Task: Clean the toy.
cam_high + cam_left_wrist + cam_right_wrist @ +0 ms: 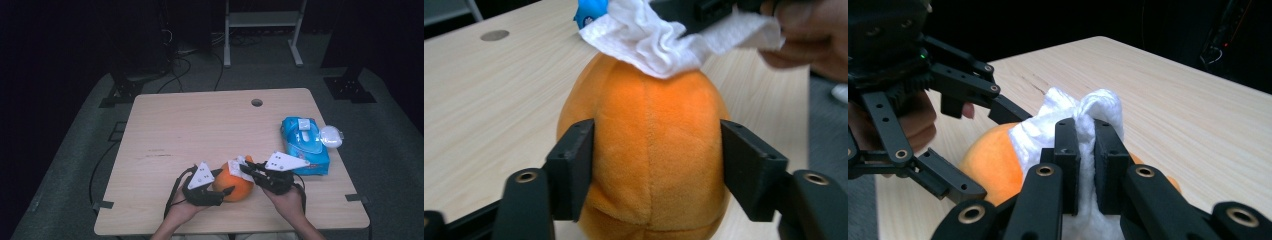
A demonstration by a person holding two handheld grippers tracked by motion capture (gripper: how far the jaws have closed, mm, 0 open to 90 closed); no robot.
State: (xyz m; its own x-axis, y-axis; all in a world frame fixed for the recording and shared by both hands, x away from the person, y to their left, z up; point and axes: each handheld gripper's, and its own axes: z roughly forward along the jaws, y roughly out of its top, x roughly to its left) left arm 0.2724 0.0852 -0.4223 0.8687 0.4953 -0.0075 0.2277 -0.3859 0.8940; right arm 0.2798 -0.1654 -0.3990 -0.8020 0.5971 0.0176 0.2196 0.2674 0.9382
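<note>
An orange plush ball (pixel 233 187) rests on the table's near side. My left gripper (pixel 224 193) holds it from the left; in the left gripper view both pads (pixel 574 165) press against the sides of the plush (pixel 654 150). A crumpled white wipe (pixel 238 166) lies on top of the plush, and my right gripper (pixel 248 171) is shut on it. In the right gripper view the two jaws (pixel 1085 135) pinch the wipe (pixel 1098 102) tightly above the plush (pixel 988 165), with the left gripper (pixel 963 100) alongside. The wipe (pixel 649 40) drapes over the plush's crown.
A blue pack of wipes (pixel 304 145) lies at the right of the wooden table (pixel 200 125), with a white rounded object (pixel 331 136) beside it at the edge. A cable hole (pixel 257 102) sits near the far edge. Stands and cables are on the floor beyond.
</note>
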